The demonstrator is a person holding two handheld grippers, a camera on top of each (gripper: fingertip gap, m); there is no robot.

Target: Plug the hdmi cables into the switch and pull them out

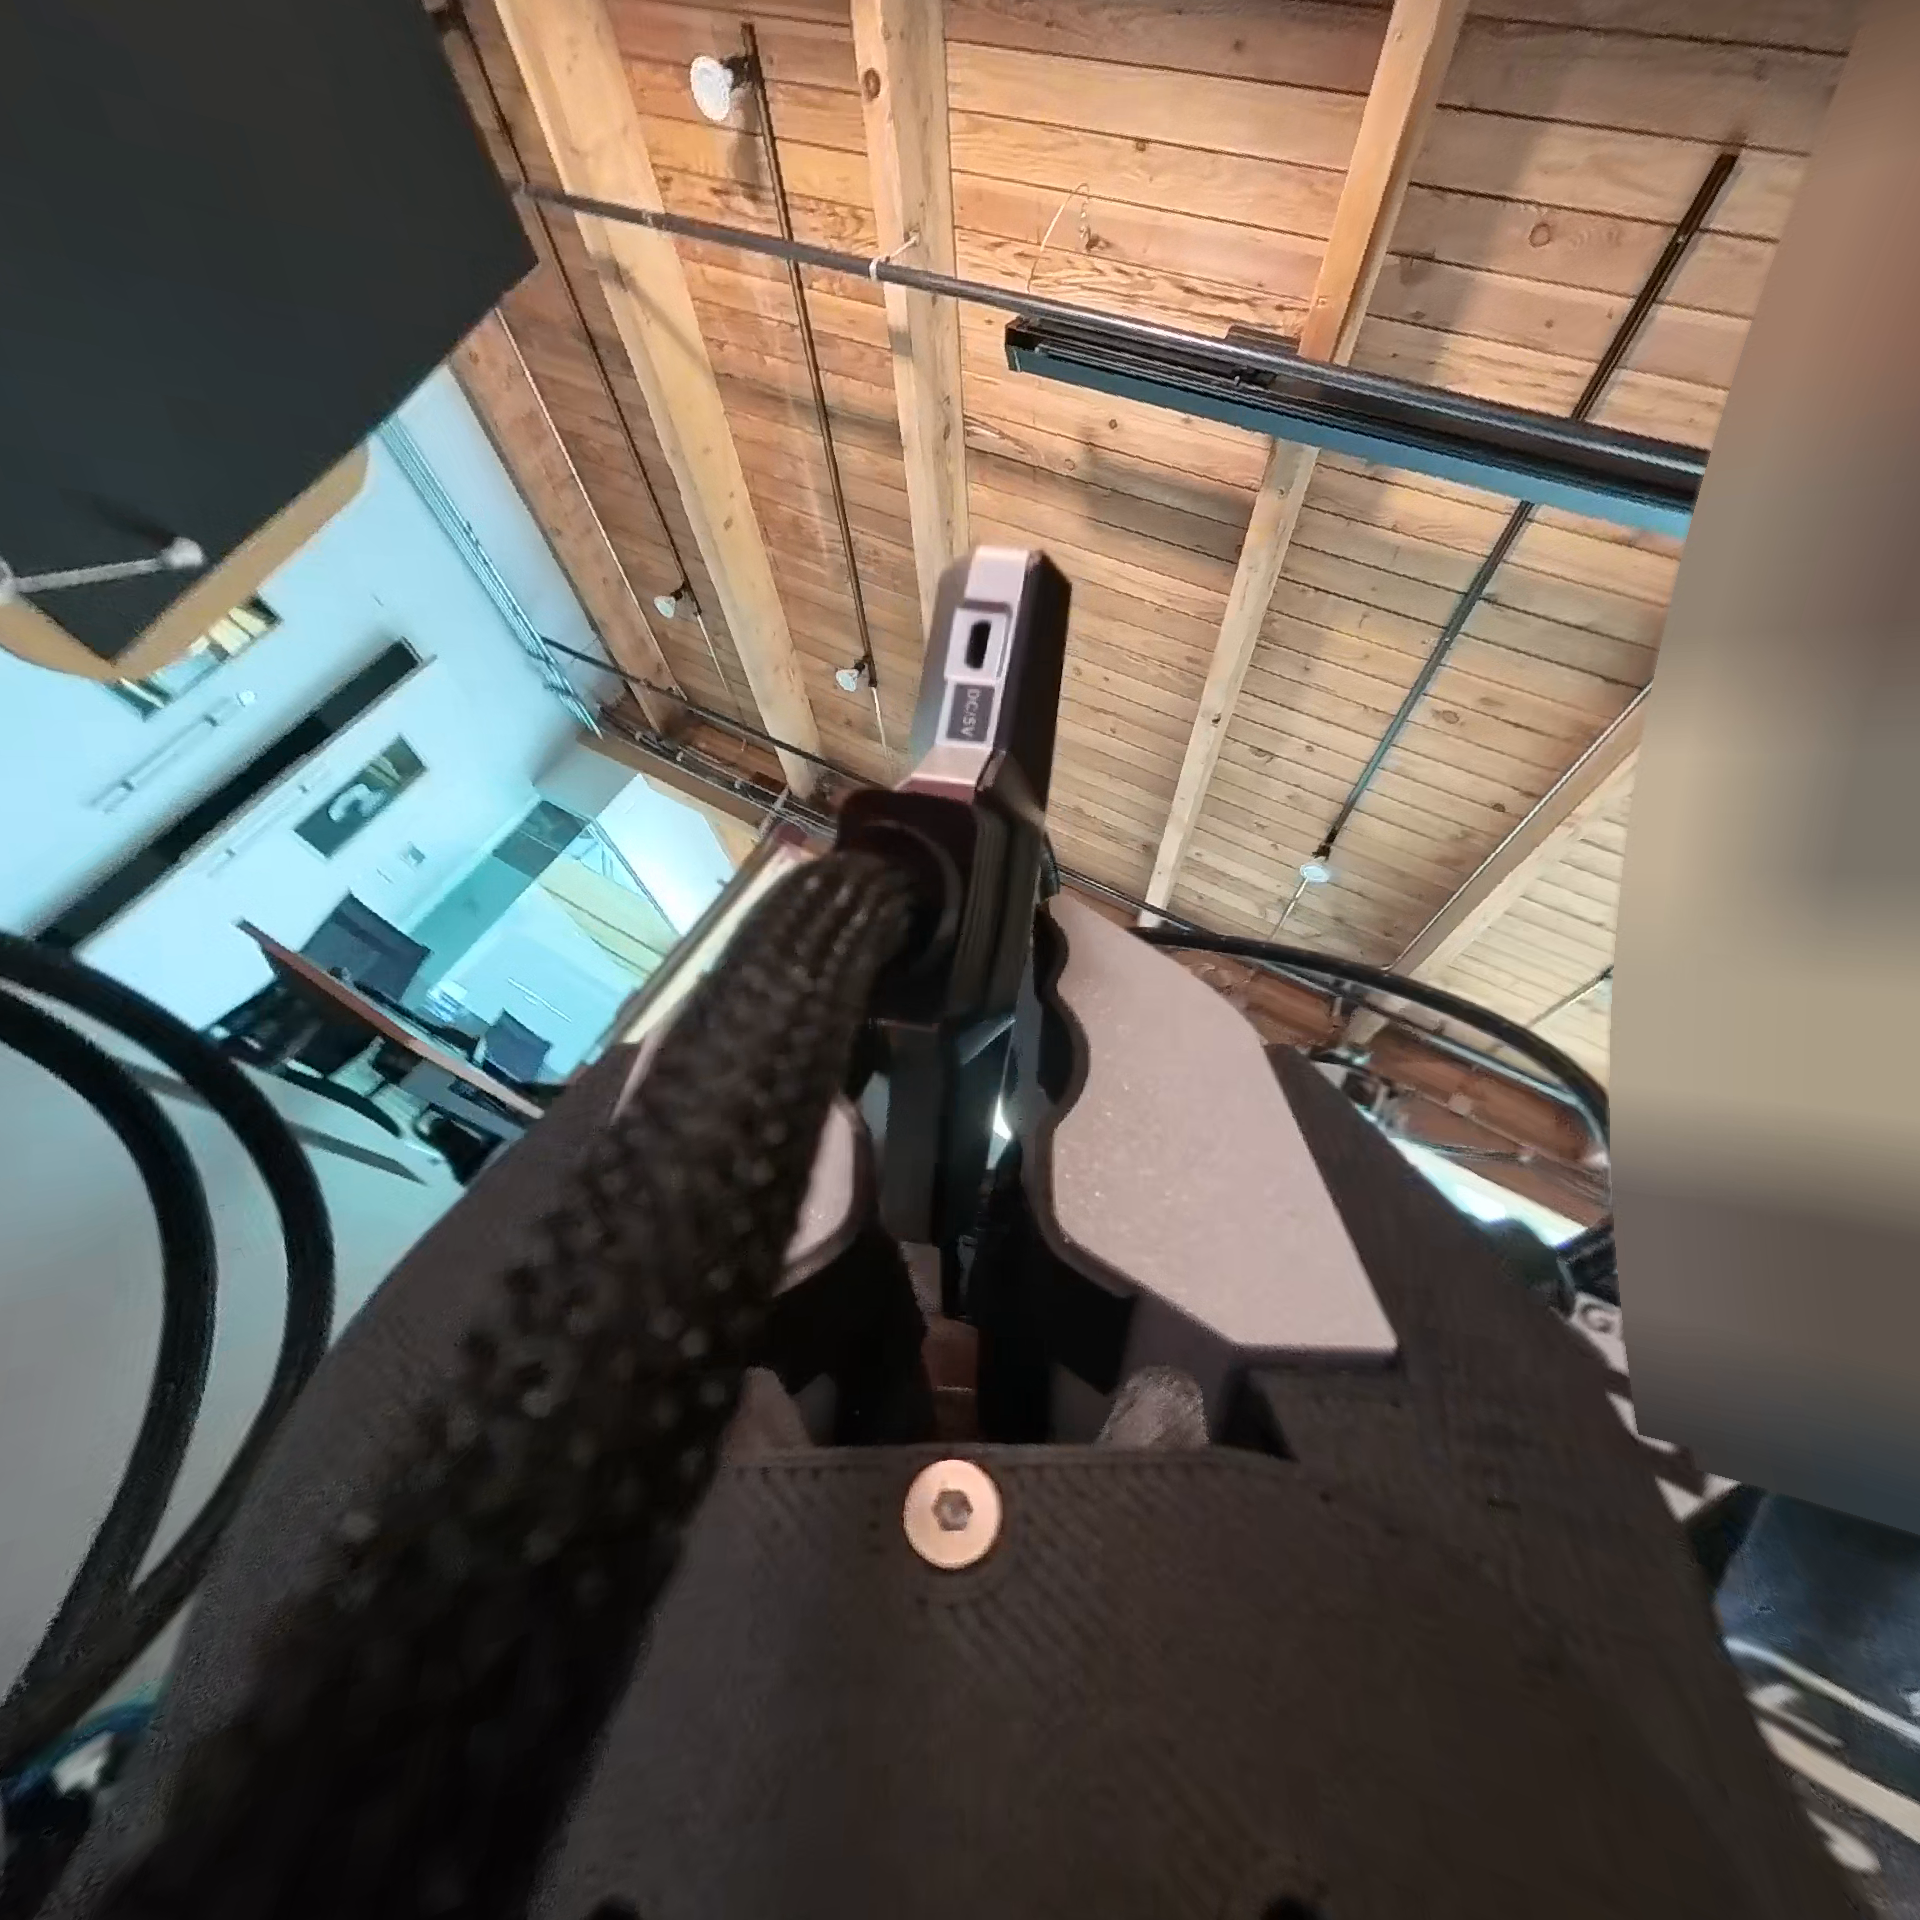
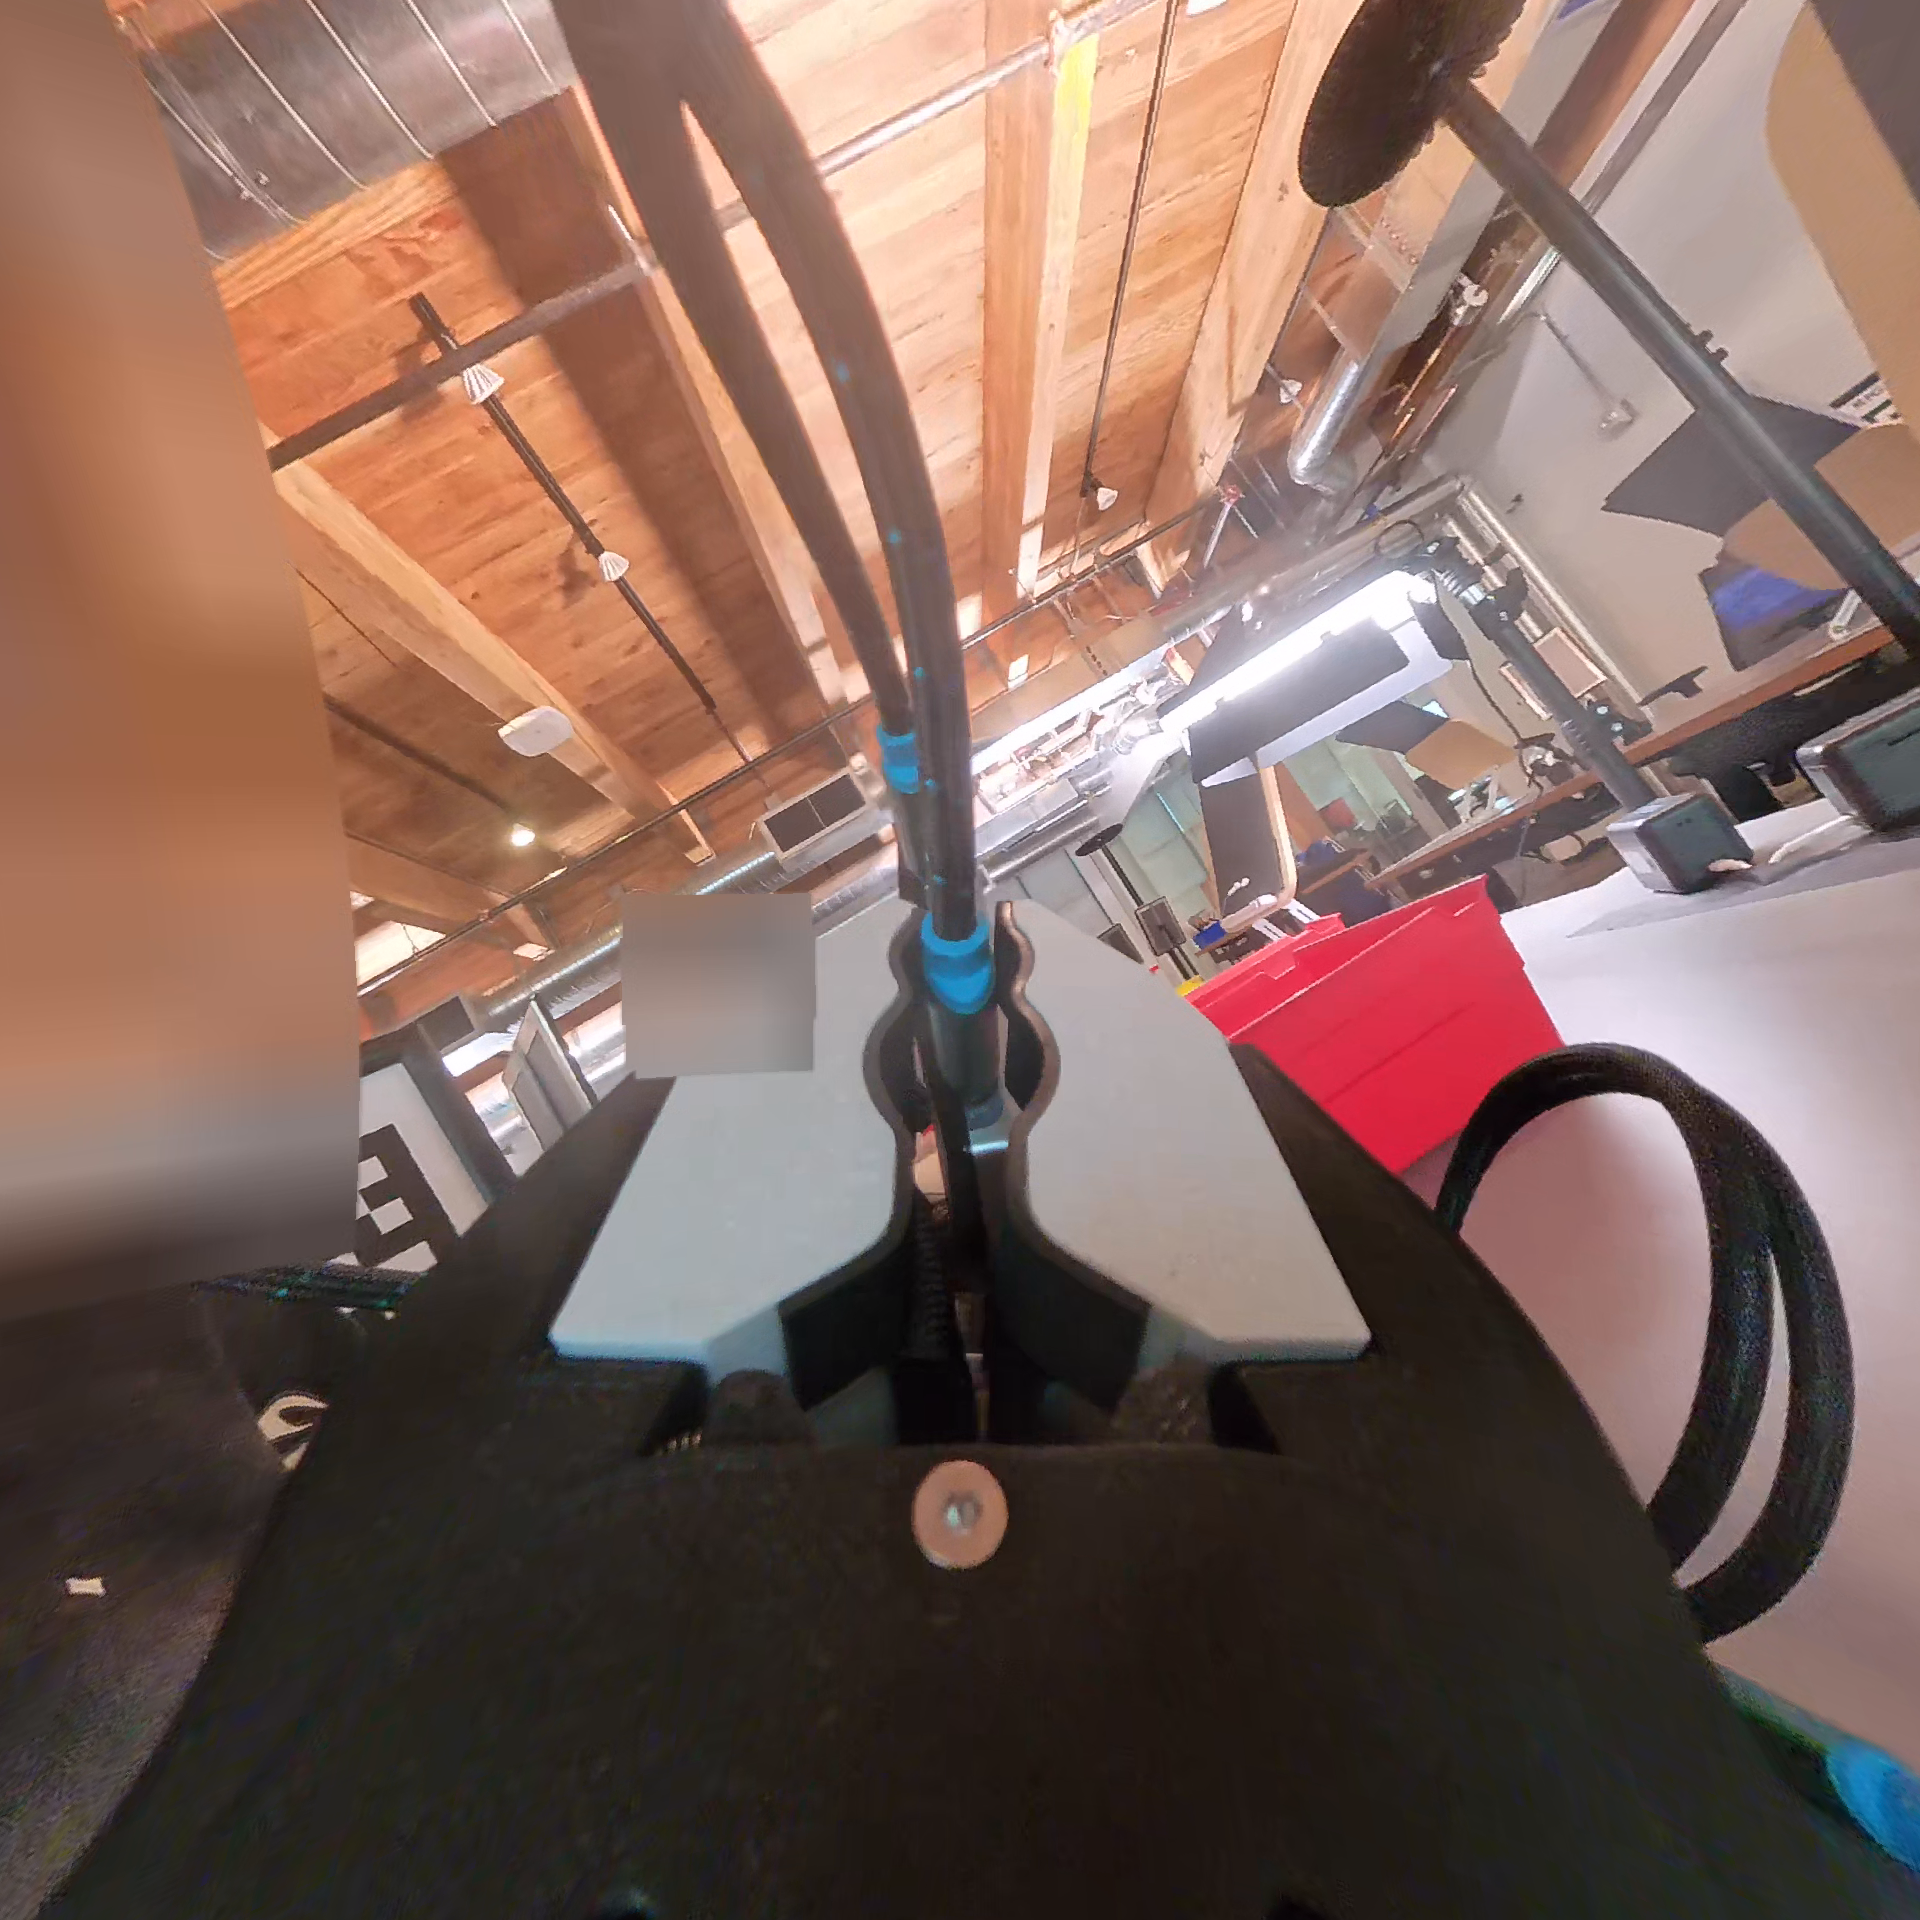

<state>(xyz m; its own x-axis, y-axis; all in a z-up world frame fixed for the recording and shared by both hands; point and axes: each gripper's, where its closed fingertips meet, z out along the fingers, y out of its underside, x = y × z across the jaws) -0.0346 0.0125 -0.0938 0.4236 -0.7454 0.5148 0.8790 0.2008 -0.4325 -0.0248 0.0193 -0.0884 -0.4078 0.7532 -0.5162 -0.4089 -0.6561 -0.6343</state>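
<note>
Currently the left gripper (image 1: pixel 997 1039) is pinching the switch (image 1: pixel 987 707), a small box of grey metal and black plastic, at its lower end in the centre of the left wrist view. The box is standing nearly upright against the wooden ceiling, a small port on its narrow grey face showing. A thick braided cable (image 1: pixel 665 1143) is sitting plugged into its left side and running down toward the lower left of the frame.

The right gripper (image 2: pixel 961 997) is pressing together on a thin black cable (image 2: pixel 940 727) with blue collars, in the centre of the right wrist view. The grip is falling at the blue strain relief (image 2: pixel 954 966), just above a grey plug body. The plug tip is hidden between the pads. The cord is arching up to the top of the frame.

Handling, as judged: the switch is looking light and rigid, with smooth sides likely to slip or twist under plug force, so a hold across its broad faces is suiting it. The thin cable is looking limp; holding the stiff plug body, not the cord, is giving control. A braided loop (image 2: pixel 1714 1299) is lying on the white counter (image 2: pixel 1714 987) at right, near a red bin (image 2: pixel 1382 997).
</note>
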